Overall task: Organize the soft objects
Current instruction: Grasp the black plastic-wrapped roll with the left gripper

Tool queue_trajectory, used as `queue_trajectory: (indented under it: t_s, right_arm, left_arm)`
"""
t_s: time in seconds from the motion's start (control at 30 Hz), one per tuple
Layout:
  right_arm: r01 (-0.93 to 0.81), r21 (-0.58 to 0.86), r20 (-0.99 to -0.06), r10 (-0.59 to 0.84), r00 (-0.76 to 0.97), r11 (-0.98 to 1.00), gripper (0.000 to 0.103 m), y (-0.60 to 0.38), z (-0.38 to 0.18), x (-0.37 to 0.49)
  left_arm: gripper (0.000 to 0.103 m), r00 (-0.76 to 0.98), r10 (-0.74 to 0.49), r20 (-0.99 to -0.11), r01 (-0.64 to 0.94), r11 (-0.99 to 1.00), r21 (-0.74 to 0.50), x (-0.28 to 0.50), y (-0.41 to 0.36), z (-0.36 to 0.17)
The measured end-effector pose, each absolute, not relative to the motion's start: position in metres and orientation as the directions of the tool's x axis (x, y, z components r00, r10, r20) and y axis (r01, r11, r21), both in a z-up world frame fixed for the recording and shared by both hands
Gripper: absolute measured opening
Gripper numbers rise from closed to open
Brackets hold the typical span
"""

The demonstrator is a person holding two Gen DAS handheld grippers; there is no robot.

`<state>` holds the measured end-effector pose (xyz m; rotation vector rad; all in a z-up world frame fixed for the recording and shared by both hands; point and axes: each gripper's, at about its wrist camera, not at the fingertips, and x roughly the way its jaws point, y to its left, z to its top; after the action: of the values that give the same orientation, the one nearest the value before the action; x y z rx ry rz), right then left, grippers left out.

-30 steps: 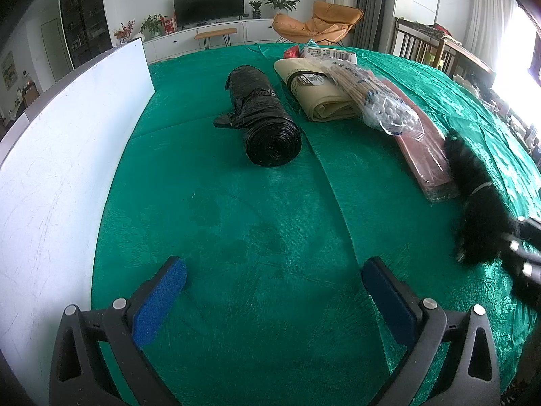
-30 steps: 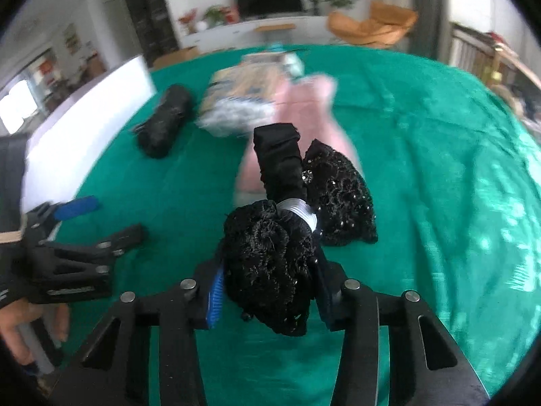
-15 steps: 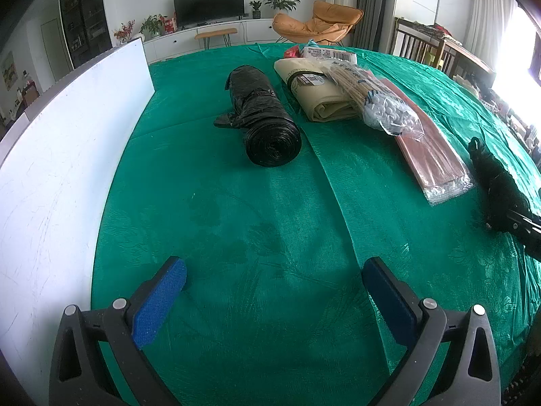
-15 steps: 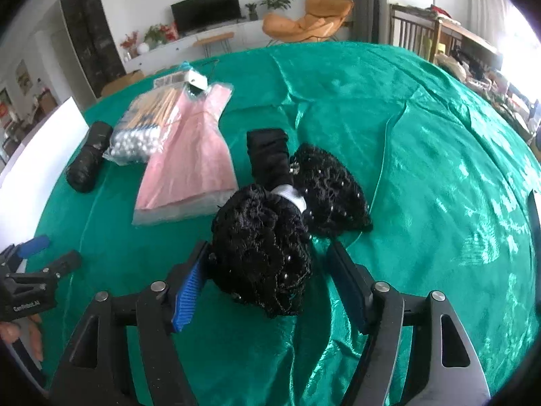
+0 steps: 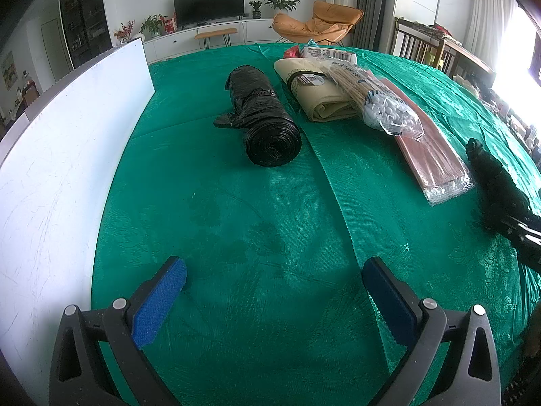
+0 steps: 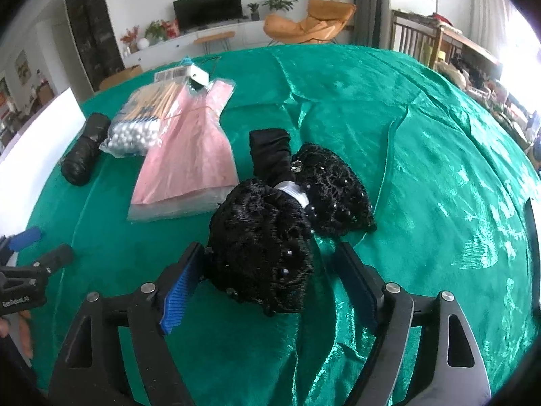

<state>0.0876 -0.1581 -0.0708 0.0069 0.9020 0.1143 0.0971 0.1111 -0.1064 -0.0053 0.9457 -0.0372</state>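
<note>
- Black lace bundle (image 6: pixel 260 247) — beaded lace bunched around a plain rolled cloth with a white band at its waist; it lies low in the middle of the right wrist frame, and at the right edge of the left wrist frame.
- Pink garment in a clear bag (image 6: pixel 192 159) lies flat, upper left of the bundle, just beside it.
- Black rolled bag (image 5: pixel 263 118) lies on its side, upper middle of the left wrist frame.
- Beige folded cloth (image 5: pixel 318 98) lies right of that roll.

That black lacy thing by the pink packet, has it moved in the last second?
Yes. In the left view the black lacy thing has slid right, off the pink packet, and now lies on the green cloth.
</note>
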Motion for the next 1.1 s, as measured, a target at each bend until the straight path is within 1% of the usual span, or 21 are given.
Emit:
queue_trajectory:
  t_s: [0.13, 0.67, 0.73, 0.8, 0.87, 0.9, 1.0, 1.03, 1.1]
  right_arm:
    - [-0.104, -0.008, -0.791, 0.058, 0.609, 0.995, 0.082, -0.15, -0.072, 0.088]
    - [-0.102, -0.002, -0.79, 0.061, 0.61, 0.995, 0.083, -0.152, -0.072, 0.086]
    - [-0.102, -0.002, -0.79, 0.061, 0.61, 0.995, 0.083, -0.152, -0.072, 0.086]
    - [-0.103, -0.002, -0.79, 0.061, 0.61, 0.995, 0.083, -0.152, -0.072, 0.086]
    - [-0.102, -0.002, -0.79, 0.061, 0.61, 0.995, 0.083, -0.152, -0.072, 0.086]
    - [-0.102, -0.002, -0.79, 0.061, 0.61, 0.995, 0.083, -0.152, -0.072, 0.086]
    - [-0.102, -0.002, -0.79, 0.061, 0.61, 0.995, 0.083, -0.152, -0.073, 0.086]
    - [-0.102, -0.002, -0.79, 0.061, 0.61, 0.995, 0.083, -0.152, -0.072, 0.086]
    - [-0.102, -0.002, -0.79, 0.061, 0.61, 0.995, 0.083, -0.152, -0.073, 0.086]
  left_arm:
    - [0.103, 0.585, -0.034, -0.811, 0.03, 0.999, -0.021, 0.097, 0.111, -0.106]
    - [0.103, 0.584, -0.034, -0.811, 0.029, 0.999, -0.021, 0.097, 0.111, -0.106]
    - [0.103, 0.565, -0.021, -0.825, 0.017, 1.0, -0.014, 0.099, 0.11, -0.104]
    - [0.102, 0.569, -0.027, -0.822, 0.005, 1.0, -0.029, 0.099, 0.107, -0.094]
    - [0.102, 0.619, -0.063, -0.783, 0.04, 0.998, -0.049, 0.1, 0.099, -0.072]
    - [0.102, 0.642, -0.059, -0.764, 0.059, 0.998, -0.027, 0.103, 0.092, -0.06]
    - [0.102, 0.679, 0.016, -0.734, 0.068, 0.994, 0.084, 0.128, 0.079, -0.031]
    - [0.102, 0.674, 0.026, -0.738, 0.061, 0.994, 0.091, 0.141, 0.08, -0.026]
    - [0.102, 0.638, 0.026, -0.77, 0.01, 0.999, 0.042, 0.171, 0.094, -0.024]
